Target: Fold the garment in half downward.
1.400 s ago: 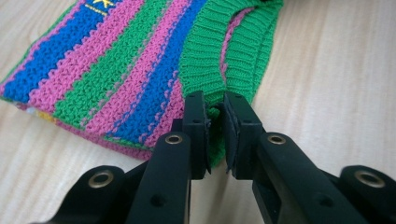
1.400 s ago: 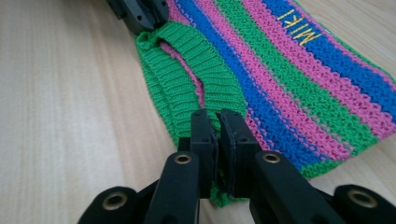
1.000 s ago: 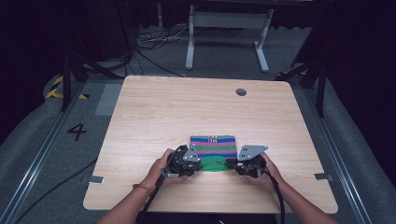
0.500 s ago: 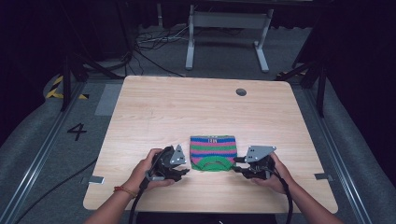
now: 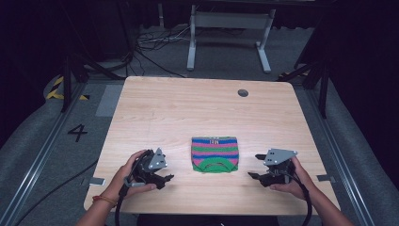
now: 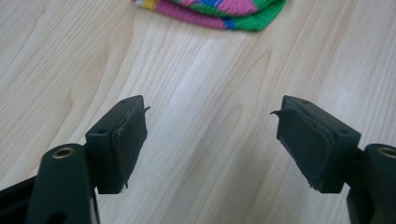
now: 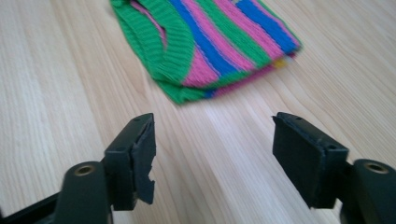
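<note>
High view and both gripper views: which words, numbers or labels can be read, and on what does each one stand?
"4": painted in black on the grey floor, left of the table.
Small label at the far edge of the striped knitted garment: too small and blurred to read.
Both gripper views: no text.

A light wooden table (image 5: pixel 188 117) with rounded corners is seen from above, its grain running lengthwise. A small round dark grommet hole (image 5: pixel 243 92) is set into the top towards one o'clock from the table's centre, near the far edge. On the grey floor (image 5: pixel 42 155) at nine o'clock, a black numeral 4 (image 5: pixel 77 133) is marked beside a metal rail. Yellow-and-black hazard tape (image 5: pixel 56 89) is laid at ten o'clock. At twelve o'clock a white metal stand (image 5: pixel 230 28) is placed, with loose black cables (image 5: pixel 150 44) tangled at eleven o'clock.
</note>
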`<state>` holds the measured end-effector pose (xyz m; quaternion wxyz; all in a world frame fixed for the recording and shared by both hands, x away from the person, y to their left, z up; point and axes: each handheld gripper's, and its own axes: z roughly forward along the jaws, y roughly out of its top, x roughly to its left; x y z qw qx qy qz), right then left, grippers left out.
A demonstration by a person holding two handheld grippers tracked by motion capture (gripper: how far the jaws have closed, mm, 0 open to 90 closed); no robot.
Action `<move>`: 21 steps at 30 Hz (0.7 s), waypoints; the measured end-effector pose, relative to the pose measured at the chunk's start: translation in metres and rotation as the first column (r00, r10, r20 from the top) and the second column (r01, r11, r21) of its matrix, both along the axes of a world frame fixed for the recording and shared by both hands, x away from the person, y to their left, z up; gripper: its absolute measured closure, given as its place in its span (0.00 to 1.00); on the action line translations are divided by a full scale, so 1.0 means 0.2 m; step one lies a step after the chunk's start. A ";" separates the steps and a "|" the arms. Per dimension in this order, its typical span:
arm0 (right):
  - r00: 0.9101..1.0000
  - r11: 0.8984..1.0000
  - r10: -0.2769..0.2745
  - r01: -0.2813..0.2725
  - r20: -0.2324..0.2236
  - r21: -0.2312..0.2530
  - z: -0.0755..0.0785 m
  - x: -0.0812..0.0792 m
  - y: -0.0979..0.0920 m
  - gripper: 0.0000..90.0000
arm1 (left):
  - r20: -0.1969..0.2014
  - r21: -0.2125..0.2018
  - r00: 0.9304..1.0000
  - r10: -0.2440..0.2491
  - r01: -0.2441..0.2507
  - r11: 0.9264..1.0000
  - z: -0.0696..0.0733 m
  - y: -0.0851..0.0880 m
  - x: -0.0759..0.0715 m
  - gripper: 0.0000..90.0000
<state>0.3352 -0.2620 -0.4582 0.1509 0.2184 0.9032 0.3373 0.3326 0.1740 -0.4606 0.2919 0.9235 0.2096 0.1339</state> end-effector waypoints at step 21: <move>0.975 0.975 -0.218 0.219 -0.041 0.040 -0.12 -0.09 -0.44 0.29 | -0.077 -0.020 0.987 0.142 -0.144 0.989 -0.13 0.38 -0.04 0.20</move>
